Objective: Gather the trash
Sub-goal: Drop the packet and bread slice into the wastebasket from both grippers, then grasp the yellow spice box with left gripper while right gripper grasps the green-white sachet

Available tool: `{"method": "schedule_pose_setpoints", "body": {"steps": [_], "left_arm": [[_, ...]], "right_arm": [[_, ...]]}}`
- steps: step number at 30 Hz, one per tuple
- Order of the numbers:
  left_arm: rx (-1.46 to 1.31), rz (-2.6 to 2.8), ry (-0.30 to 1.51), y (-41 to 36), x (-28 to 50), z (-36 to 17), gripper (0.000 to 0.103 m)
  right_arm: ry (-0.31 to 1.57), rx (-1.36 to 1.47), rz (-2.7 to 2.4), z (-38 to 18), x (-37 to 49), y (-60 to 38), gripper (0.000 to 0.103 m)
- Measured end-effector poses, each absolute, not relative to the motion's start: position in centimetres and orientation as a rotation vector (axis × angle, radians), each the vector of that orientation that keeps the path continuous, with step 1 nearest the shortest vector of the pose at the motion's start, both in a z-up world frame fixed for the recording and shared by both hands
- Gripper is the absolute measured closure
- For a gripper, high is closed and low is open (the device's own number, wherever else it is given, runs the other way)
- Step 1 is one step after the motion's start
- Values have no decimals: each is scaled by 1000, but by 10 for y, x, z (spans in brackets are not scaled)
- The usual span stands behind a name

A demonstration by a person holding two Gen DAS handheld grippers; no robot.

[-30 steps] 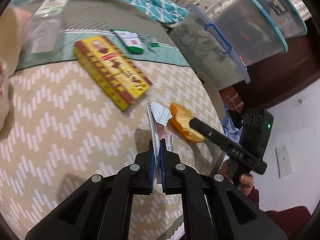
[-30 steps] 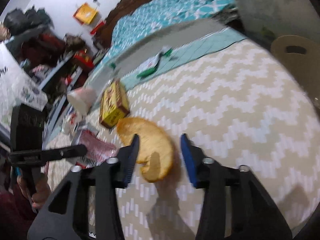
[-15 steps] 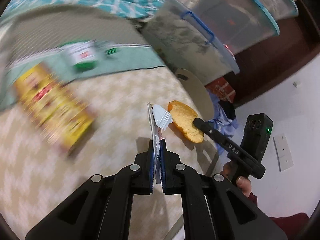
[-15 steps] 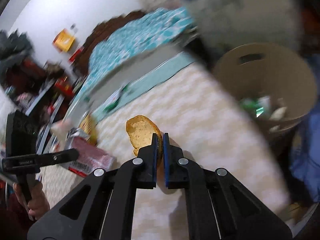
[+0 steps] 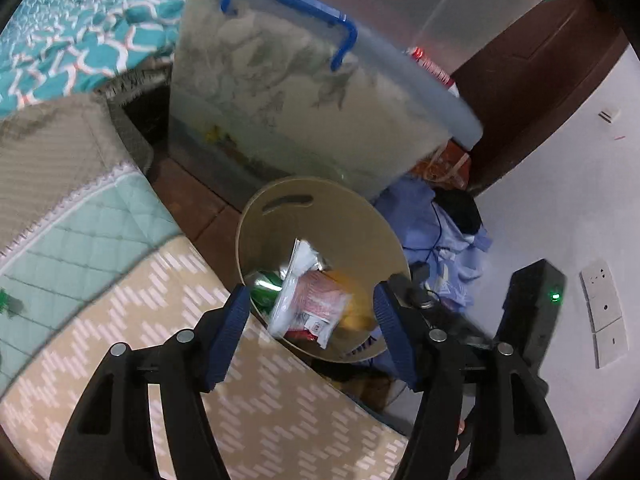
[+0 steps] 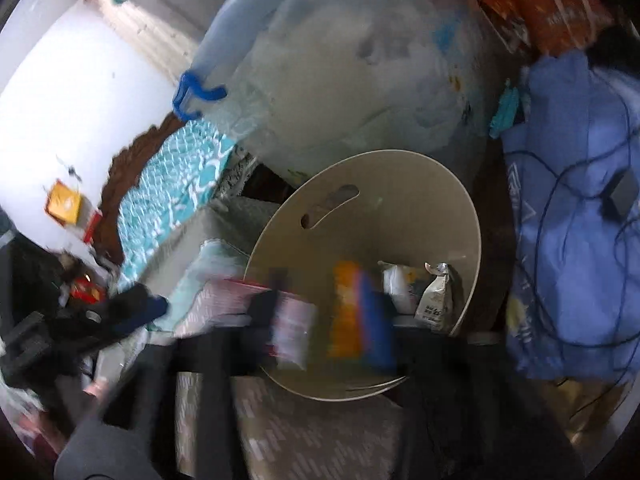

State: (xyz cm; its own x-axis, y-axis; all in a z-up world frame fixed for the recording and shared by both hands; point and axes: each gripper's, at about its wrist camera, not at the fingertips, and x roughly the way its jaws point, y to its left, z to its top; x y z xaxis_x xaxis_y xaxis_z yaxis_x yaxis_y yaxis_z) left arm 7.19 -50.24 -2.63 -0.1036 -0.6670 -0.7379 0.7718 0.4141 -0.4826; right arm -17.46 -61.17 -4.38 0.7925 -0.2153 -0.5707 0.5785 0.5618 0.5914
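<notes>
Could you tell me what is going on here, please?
A person is clearing trash off a bed into a beige bin beside it. The left gripper hangs open over the bin, with a red-and-white wrapper just below it among other litter. The right gripper is too blurred to judge, with something orange by it.

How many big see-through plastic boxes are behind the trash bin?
2. One storage box with a blue handle stands right behind the beige trash bin. A second box sits farther back, at upper right. More could be hidden behind them.
</notes>
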Motion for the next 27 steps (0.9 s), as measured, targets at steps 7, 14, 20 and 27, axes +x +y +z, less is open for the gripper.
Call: {"method": "schedule_pose_setpoints", "body": {"steps": [7,14,20,27], "left_arm": [[137,-1244,1106,-431,50,-16,43],[44,-1200,1100,-289,41,-14,43],[-147,-986,1130,-176,72,-31,43],[-291,-804,1103,-111,110,-36,43]], "right_arm": [[456,799,-416,-23,-168,-582,40],[564,724,-180,-17,-111,-503,54],[750,593,24,-28,-27,-404,64],[885,482,125,-46,46,-322,64]]}}
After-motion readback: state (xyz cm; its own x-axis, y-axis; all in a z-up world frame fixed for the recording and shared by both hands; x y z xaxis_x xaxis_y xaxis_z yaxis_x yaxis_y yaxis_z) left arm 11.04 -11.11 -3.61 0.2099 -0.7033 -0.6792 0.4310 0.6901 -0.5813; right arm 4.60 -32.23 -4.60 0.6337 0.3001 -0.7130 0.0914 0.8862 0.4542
